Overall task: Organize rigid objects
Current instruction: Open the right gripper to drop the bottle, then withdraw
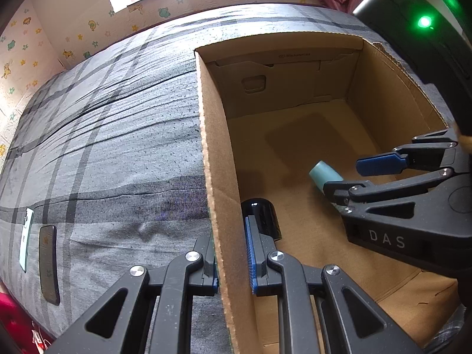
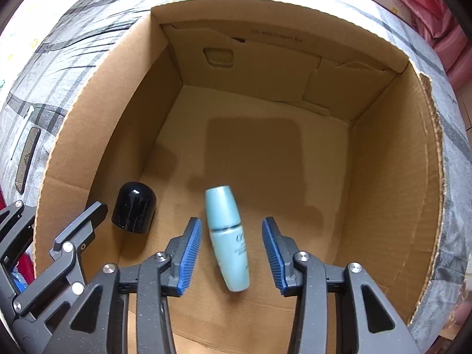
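Two grippers at a cardboard box (image 1: 212, 147) on a plaid-covered bed.

Left wrist view: the box's left wall is clamped between the left gripper's (image 1: 231, 253) jaws; a black cap (image 1: 259, 218) lies inside.
Right wrist view: the teal bottle (image 2: 227, 236) is seen lying on the box floor between the right gripper's (image 2: 233, 250) parted jaws, untouched by them.

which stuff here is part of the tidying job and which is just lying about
Part of the job:
- cardboard box
- teal bottle, lying on the box floor between the open right gripper fingers
- black cap, on the box floor
- left gripper, shut on the box's left wall

Just lying about:
- dark phone and white phone on the grey plaid bedsheet
- patterned wall
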A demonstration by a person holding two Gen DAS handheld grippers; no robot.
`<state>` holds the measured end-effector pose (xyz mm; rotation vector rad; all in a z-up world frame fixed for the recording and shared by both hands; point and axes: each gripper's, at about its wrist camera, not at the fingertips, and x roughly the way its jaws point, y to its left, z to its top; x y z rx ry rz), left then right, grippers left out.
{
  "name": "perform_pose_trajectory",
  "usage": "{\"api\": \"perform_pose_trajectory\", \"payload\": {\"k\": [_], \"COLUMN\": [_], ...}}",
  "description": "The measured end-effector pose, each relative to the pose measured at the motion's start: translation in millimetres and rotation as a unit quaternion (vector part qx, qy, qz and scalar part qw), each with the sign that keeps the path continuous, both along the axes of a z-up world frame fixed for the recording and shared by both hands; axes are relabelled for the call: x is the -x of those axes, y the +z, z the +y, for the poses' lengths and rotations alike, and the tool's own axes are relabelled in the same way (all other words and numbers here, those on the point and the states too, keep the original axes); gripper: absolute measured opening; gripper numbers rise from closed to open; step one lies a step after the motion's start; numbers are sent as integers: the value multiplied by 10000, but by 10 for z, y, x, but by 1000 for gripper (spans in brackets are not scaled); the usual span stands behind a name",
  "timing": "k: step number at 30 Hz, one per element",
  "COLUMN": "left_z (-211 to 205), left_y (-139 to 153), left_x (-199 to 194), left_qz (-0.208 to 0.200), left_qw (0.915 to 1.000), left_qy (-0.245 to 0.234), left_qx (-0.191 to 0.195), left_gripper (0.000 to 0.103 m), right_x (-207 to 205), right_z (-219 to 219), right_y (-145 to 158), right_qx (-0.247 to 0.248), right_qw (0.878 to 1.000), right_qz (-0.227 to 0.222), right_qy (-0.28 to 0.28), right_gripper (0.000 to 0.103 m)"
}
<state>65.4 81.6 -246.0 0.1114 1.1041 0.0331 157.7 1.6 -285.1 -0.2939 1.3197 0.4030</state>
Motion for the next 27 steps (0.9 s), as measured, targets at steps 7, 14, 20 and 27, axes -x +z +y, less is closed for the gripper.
{"api": "perform_pose_trajectory", "payload": {"k": [7, 14, 20, 27], "left_z": [-10, -8, -11, -9], "left_y": [6, 7, 5, 17], "left_x": [-4, -6, -8, -10], "left_qz": [7, 8, 9, 8], "left_qw": [10000, 10000, 10000, 10000], "left_qy": [-1, -3, -5, -1], "left_qx": [-13, -20, -35, -33], "left_gripper": [15, 15, 15, 15], "right_x": [69, 131, 155, 180], "right_z": [-82, -187, -259, -542], "right_y": [224, 454, 702, 1031], "right_qx": [-184, -315, -287, -399], "right_qw": [9995, 9985, 9966, 9927], "right_qz": [-237, -420, -712, -989], "right_qy": [-82, -177, -291, -556], "right_gripper": [47, 50, 62, 92]}}
